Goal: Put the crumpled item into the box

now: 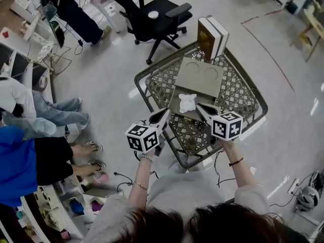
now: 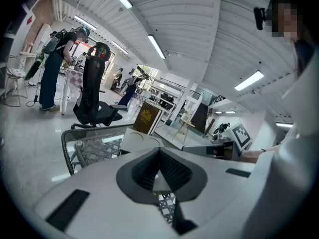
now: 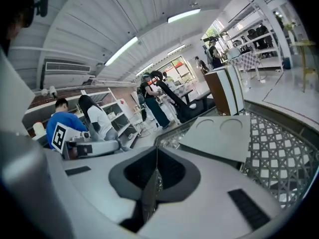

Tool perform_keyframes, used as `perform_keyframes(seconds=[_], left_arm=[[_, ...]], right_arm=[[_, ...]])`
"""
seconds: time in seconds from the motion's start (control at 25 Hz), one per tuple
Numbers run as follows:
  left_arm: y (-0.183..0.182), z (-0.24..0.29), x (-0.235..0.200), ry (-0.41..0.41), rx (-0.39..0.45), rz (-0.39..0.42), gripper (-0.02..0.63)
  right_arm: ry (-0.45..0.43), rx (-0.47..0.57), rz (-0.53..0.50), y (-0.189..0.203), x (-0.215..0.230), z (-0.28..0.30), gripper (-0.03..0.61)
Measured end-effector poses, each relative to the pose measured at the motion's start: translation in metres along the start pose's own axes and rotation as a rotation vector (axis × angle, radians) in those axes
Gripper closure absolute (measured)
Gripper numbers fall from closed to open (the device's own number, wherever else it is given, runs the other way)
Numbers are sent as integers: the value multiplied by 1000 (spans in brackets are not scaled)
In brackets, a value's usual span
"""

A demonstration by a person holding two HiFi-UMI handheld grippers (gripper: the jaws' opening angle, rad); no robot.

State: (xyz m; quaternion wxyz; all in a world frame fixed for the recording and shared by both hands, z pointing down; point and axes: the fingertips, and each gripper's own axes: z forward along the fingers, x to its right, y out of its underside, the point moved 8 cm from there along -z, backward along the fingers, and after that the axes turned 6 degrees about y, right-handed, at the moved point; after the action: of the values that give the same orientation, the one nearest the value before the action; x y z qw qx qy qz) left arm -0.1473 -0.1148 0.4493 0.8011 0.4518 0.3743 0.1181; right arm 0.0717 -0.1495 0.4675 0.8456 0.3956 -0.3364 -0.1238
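A white crumpled item [image 1: 187,102] lies in the open grey box [image 1: 176,109], whose raised lid [image 1: 200,77] has two round hollows. The box stands on a metal mesh table [image 1: 238,92]. My left gripper [image 1: 163,115] is shut and empty, just left of the box's near corner. My right gripper [image 1: 203,108] is shut with nothing in it, a little to the right of the crumpled item and apart from it. The left gripper view shows its jaws [image 2: 159,152] meeting at the tips over the lid [image 2: 142,141]. In the right gripper view its jaws [image 3: 156,156] are pressed together near the lid [image 3: 219,136]; the crumpled item is hidden there.
Two books [image 1: 211,37] stand upright at the table's far corner. A black office chair [image 1: 152,14] is beyond the table. Several people sit or stand at the left [image 1: 30,120]. The table rim [image 1: 152,105] curves close to my left gripper.
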Motion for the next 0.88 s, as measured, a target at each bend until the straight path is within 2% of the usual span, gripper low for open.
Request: perform_keyframes(seconds=[0.56,0.88], left_arm=[[-35,-26,35,6,101,135,597],[-63,-39,48,-8,176,216,597]], right_arm=[[-49,179,-51,-38,-28,-48,556],[-25,282,-87,-68,-28,-69,557]])
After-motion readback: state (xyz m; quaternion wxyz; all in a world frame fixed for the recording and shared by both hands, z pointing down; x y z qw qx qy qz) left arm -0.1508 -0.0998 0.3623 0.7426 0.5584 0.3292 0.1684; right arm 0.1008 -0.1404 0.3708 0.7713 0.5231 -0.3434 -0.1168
